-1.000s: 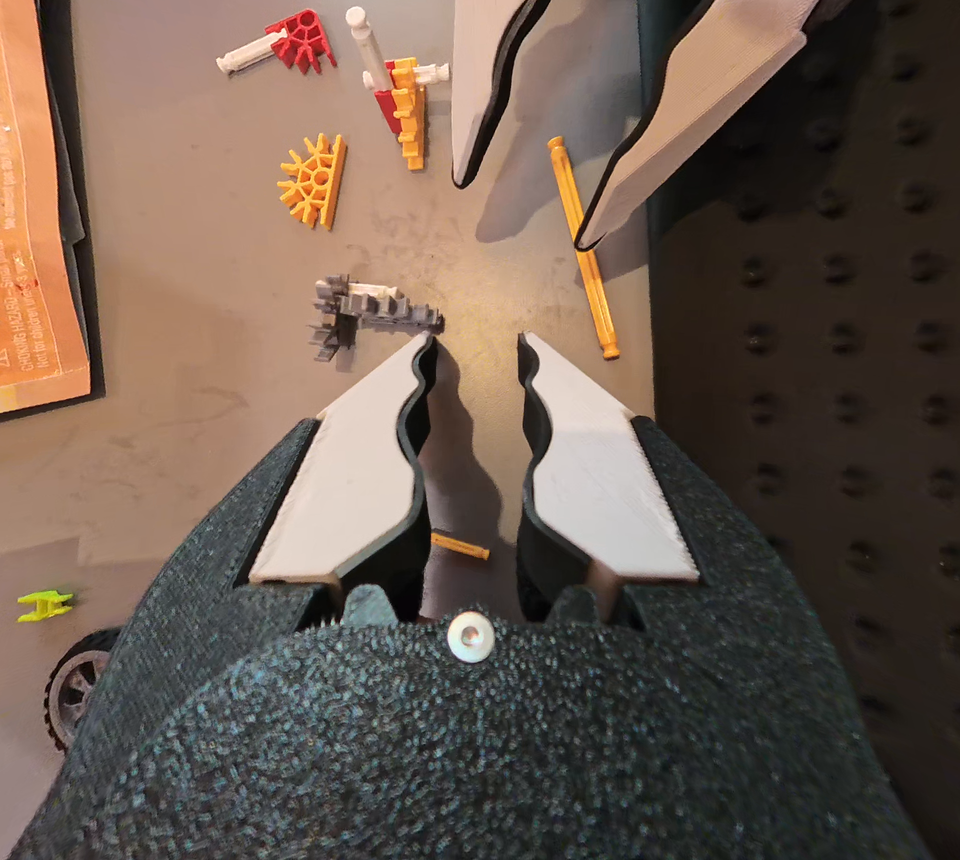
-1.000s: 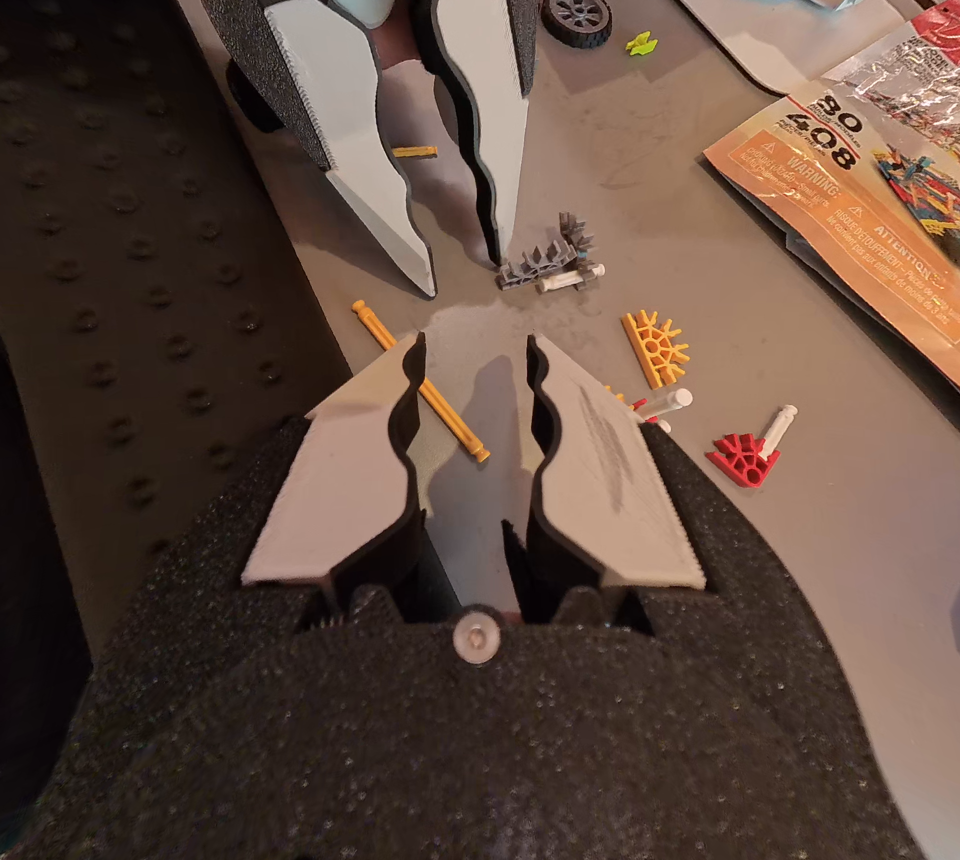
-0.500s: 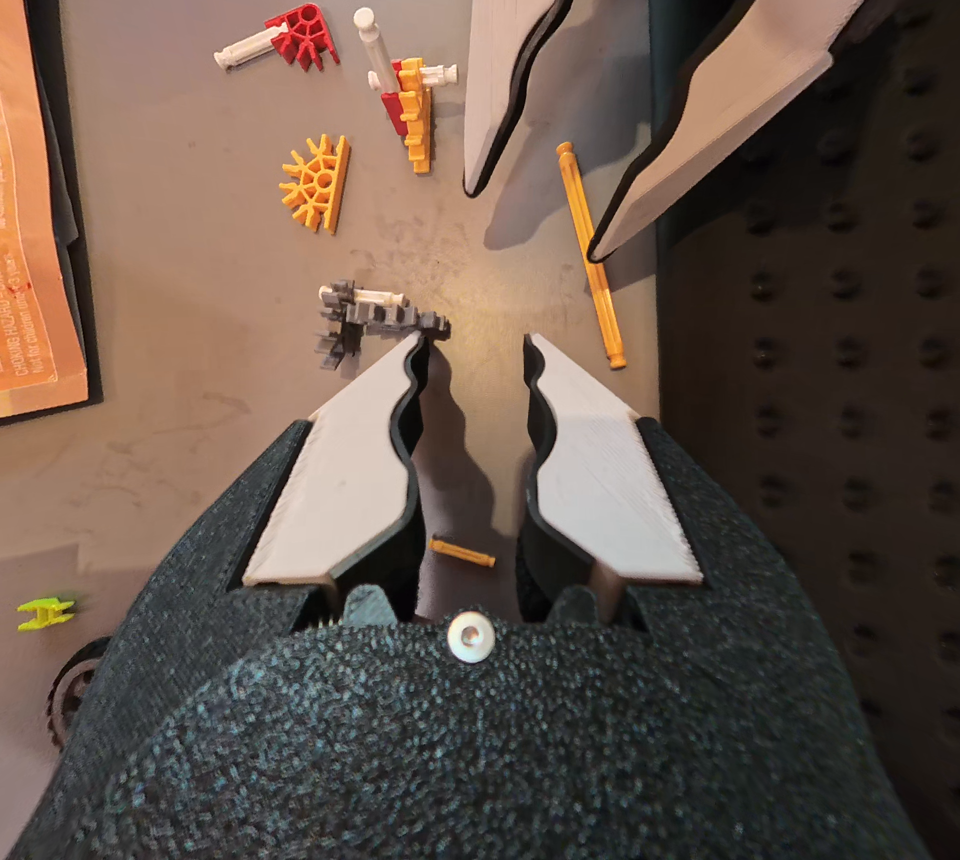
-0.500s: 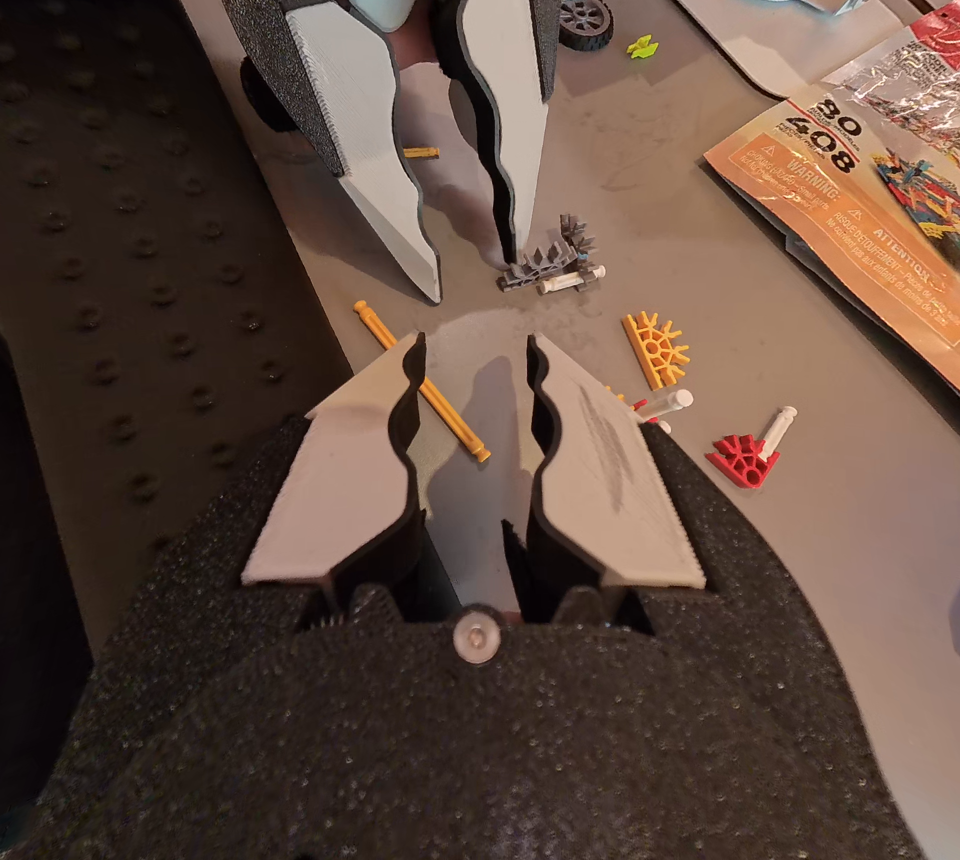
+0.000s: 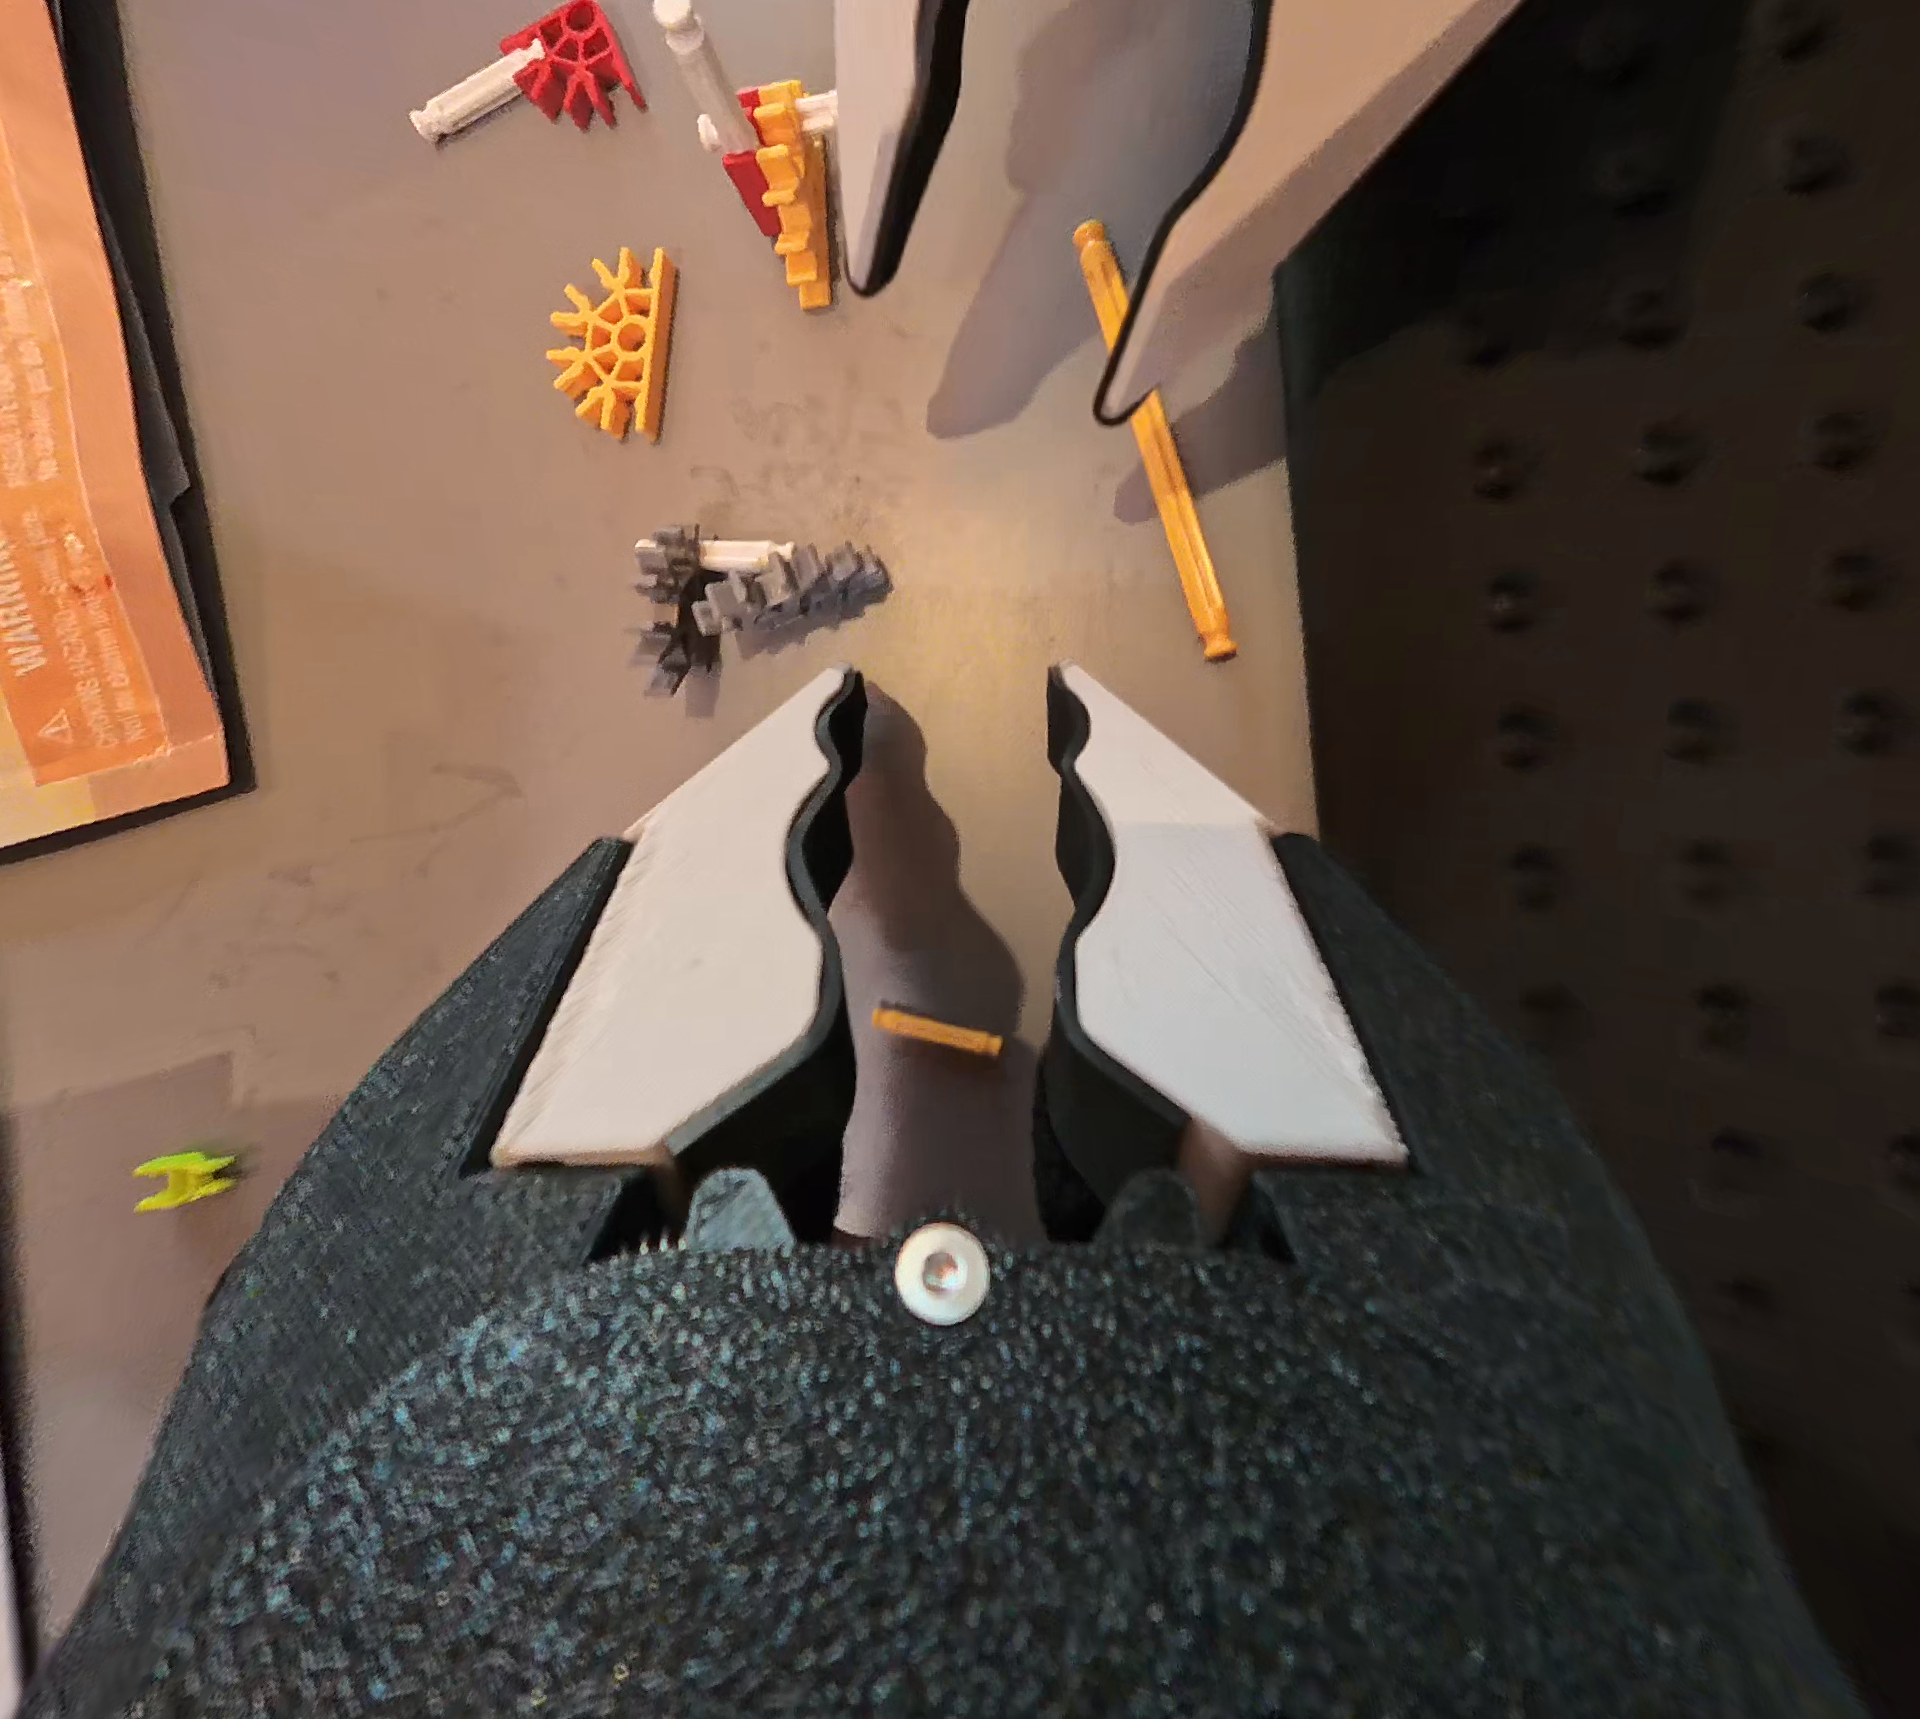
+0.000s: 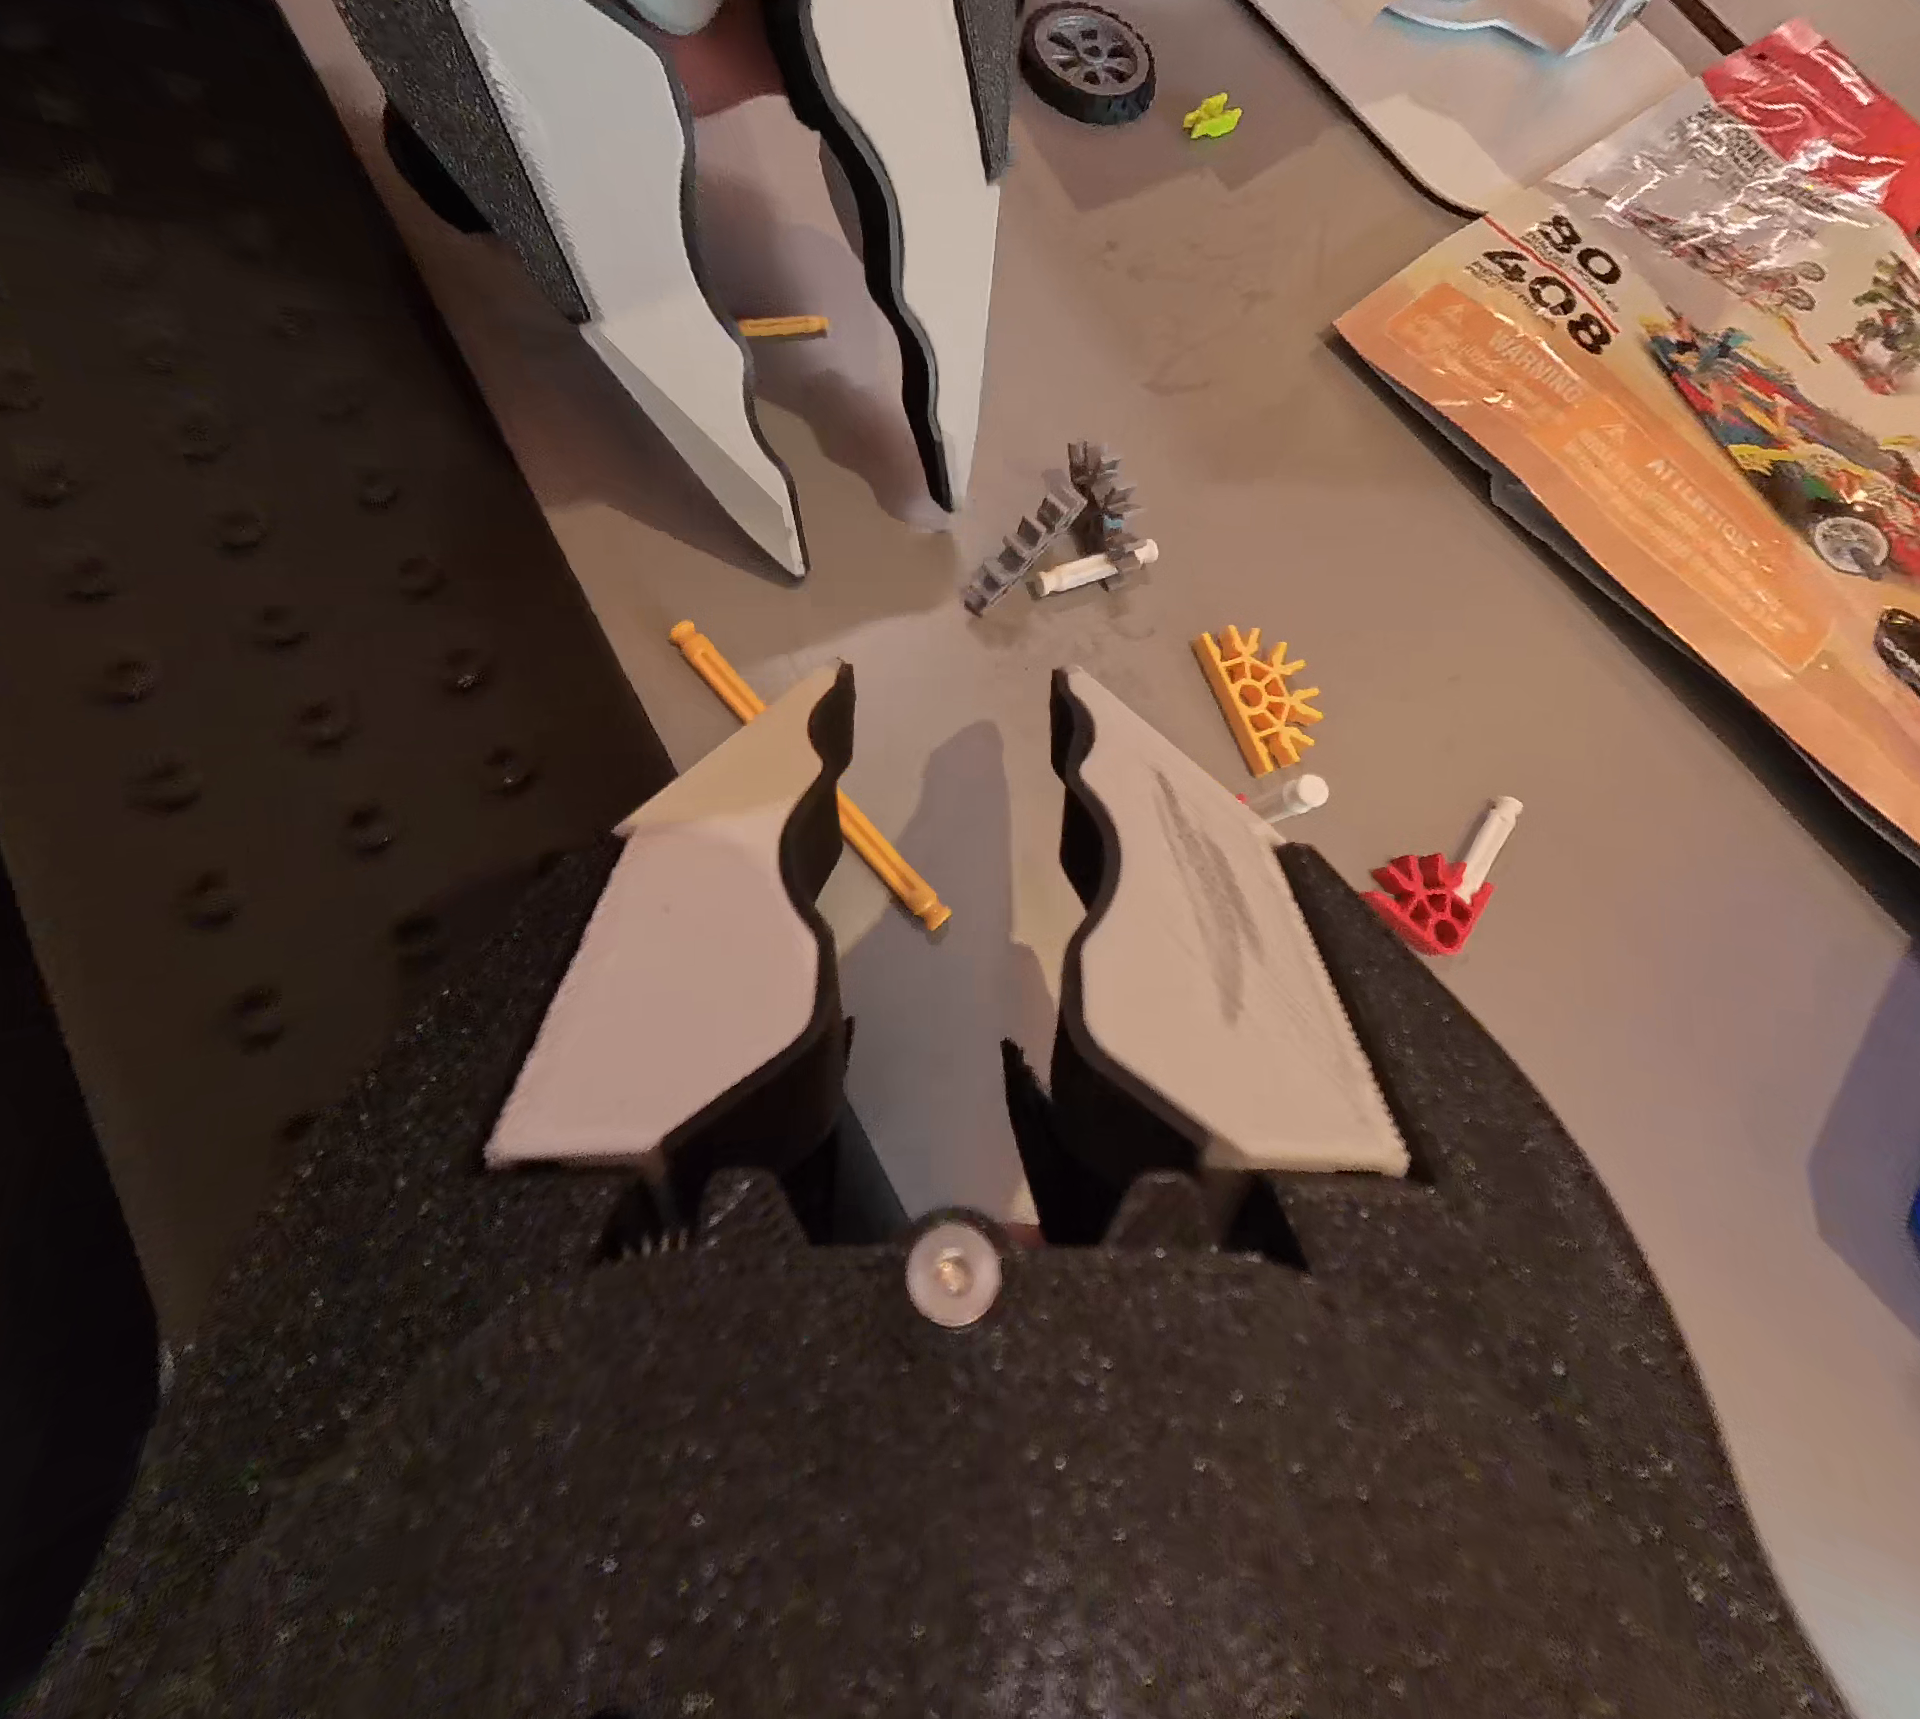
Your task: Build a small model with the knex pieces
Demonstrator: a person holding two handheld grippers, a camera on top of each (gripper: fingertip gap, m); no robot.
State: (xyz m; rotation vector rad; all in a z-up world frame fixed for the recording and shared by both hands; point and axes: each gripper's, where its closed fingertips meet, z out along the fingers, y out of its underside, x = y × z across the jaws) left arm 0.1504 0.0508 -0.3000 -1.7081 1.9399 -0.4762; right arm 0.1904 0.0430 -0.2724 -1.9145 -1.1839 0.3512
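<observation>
Both grippers are wide apart and empty: left gripper (image 5: 954, 682) just beside the grey toothed assembly (image 5: 758, 594), right gripper (image 6: 951, 682) straddling the long orange rod (image 6: 810, 776) farther from that assembly; any closing wants centring first

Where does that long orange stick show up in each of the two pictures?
Left wrist view: long orange stick lies right of centre, its top half under the far tongs' right finger.
Right wrist view: the stick crosses beneath the near tongs' left finger.
Shared landmark: the grey toothed cluster, near the centre in both.
</observation>
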